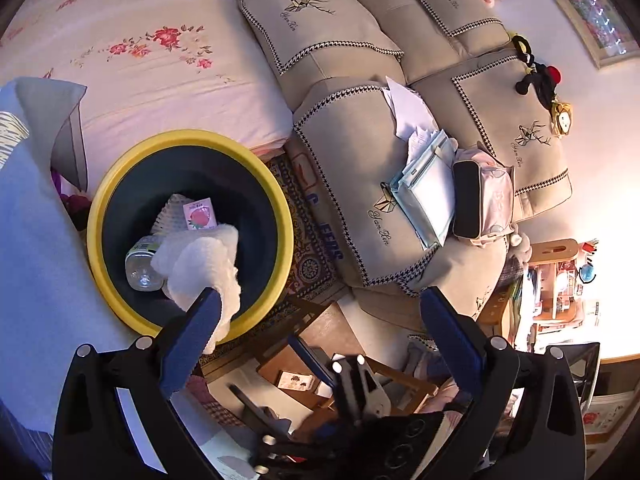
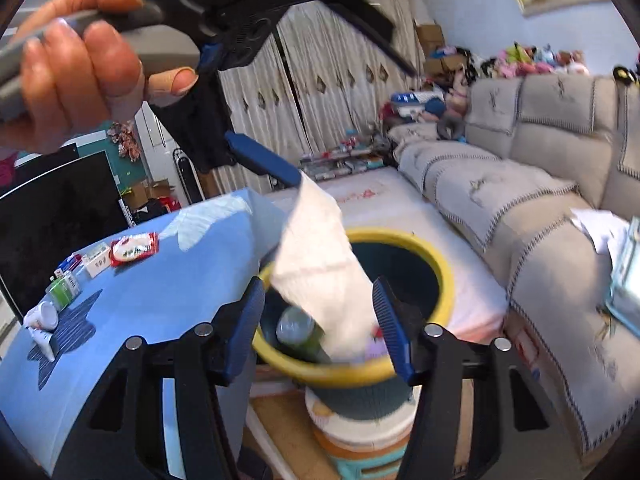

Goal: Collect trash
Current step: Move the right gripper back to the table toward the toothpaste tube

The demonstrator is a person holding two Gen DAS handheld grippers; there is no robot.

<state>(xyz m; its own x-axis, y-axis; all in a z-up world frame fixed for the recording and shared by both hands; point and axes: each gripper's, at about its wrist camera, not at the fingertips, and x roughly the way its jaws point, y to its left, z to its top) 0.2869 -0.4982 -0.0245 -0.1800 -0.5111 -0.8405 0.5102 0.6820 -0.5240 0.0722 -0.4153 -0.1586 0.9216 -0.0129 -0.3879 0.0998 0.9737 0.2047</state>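
The left gripper (image 1: 320,300) stands wide open above the bin (image 1: 120,184), a dark tub with a yellow rim; a white tissue (image 1: 200,268) clings to the blue pad of 1 finger (image 1: 192,340) and hangs over the bin's mouth, while the other finger (image 1: 452,332) is well apart from it with nothing pressed between the 2. In the right wrist view the same tissue (image 2: 320,264) hangs from that 1 blue pad (image 2: 264,158) and drapes down into the bin (image 2: 440,264); the hand (image 2: 80,72) that holds this gripper shows at the top left.

Inside the bin lie a clear plastic bottle (image 1: 142,266), a small pink packet with a peach on it (image 1: 200,214) and a white ribbed piece, partly under the tissue.

The right gripper (image 2: 320,320) is open at about half width and grips nothing; the bin's mouth and the lower end of the tissue show beyond its fingers, and whether either pad touches the tissue cannot be told.

The bin stands beside a table with a blue cloth (image 2: 160,272); on the cloth lie a red packet (image 2: 134,249), a white box (image 2: 98,261), a green packet (image 2: 66,286) and a white cup (image 2: 42,314) on its side. A beige sofa (image 2: 520,208) runs along the right; papers (image 1: 424,188) and a pink bag (image 1: 484,200) lie on its seat. A floral bedcover (image 1: 160,60) lies just behind the bin.
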